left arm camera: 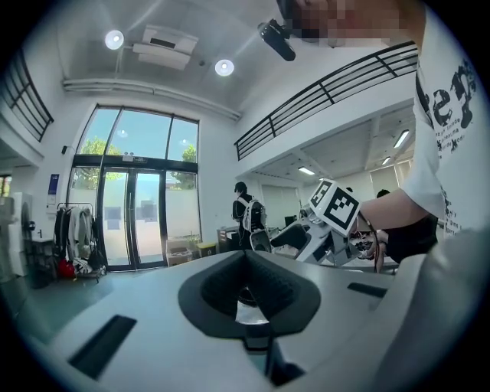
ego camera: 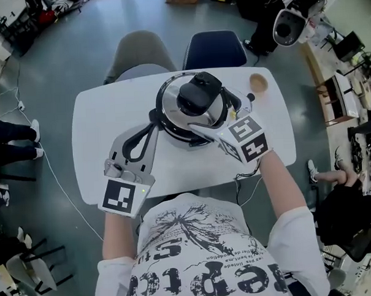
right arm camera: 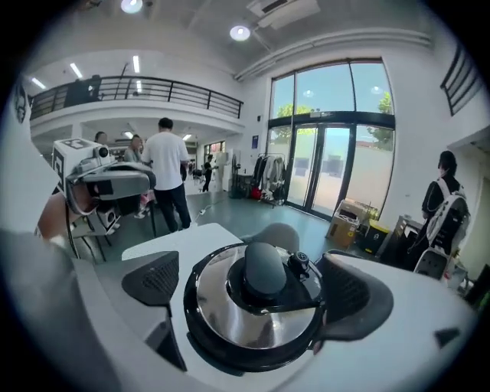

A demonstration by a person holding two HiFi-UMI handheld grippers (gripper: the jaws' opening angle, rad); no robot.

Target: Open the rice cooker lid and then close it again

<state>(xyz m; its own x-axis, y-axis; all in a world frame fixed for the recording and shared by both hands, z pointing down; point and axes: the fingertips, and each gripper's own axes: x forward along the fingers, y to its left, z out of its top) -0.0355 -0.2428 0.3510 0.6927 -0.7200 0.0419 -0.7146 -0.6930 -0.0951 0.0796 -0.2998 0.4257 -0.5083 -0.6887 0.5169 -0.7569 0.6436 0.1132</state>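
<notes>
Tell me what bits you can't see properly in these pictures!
- Inside the rice cooker: every view, its lid covers it.
- What the left tongs pinch, if anything: left gripper view, their own pads block it.
- Small round brown thing: head view, too small to name.

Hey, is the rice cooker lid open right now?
No: in the right gripper view the lid sits flat and shut on the rice cooker, between the spread jaws of the right gripper.
</notes>
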